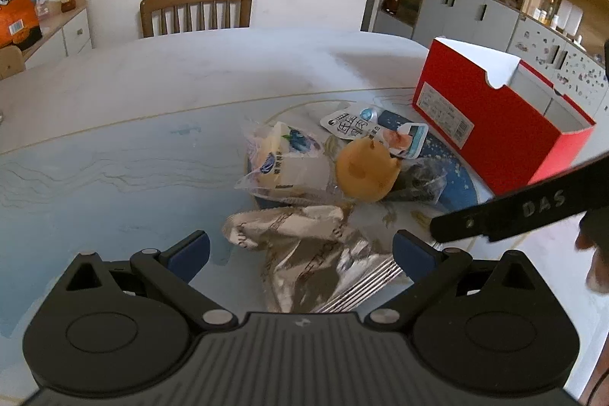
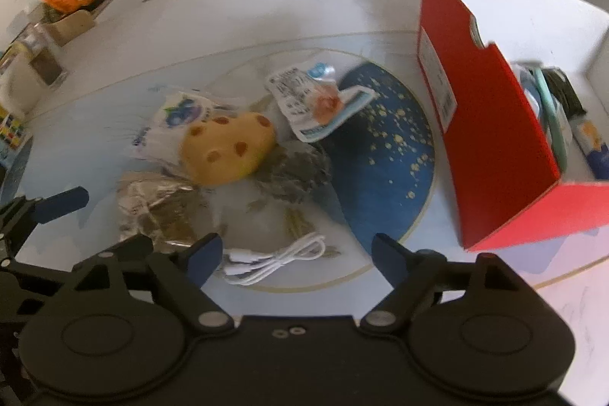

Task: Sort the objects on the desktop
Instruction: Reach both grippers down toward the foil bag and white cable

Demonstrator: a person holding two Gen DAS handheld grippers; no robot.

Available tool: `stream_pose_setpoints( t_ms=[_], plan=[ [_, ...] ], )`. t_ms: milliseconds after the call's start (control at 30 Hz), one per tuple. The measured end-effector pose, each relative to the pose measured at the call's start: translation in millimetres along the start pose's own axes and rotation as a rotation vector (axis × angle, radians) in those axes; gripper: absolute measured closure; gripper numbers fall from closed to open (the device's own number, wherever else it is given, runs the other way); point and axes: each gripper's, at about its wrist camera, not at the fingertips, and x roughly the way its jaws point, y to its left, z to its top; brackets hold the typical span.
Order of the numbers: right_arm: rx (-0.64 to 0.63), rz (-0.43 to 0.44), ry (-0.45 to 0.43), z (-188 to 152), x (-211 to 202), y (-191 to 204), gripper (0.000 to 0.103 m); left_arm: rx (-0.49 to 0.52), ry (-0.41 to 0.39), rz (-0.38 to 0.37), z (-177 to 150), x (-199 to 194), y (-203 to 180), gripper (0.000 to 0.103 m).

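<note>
Left gripper (image 1: 300,246) spread wide over silver foil packet (image 1: 304,253); right gripper (image 2: 297,253) spread wide over white cable (image 2: 278,261).

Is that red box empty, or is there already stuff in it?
Not empty. The open-topped red cardboard box already holds several items, seen over its rim in the right wrist view; blur hides what they are.

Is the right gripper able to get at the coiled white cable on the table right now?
Probably yes. The right gripper is open, with the coiled white cable lying between its fingertips and nothing on top of it; only the crinkled silver foil packet sits close on its left.
</note>
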Motion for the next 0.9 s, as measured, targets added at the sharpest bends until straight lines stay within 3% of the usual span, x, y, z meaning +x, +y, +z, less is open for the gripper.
stream_pose_setpoints(
  t_ms=[367,500,667,900],
  plan=[
    [0.119,-0.030,0.020,-1.6,18.6,-2.8,0.030,-0.014,0.040,0.032,2.7,22.3,-3.4,0.001],
    [0.092,-0.019,0.021,-0.3,19.6,1.6,0.039,-0.001,0.062,0.022,-1.1,27.6,-0.2,0.001],
    [-0.065,-0.024,0.054,-0.2,20.2,11.5,0.054,0.001,0.089,-0.001,-7.5,30.0,5.0,0.008],
    [-0.046,-0.022,0.071,-3.8,13.7,4.6,0.053,0.036,0.064,0.000,-1.8,26.9,10.6,0.008]
  ],
)
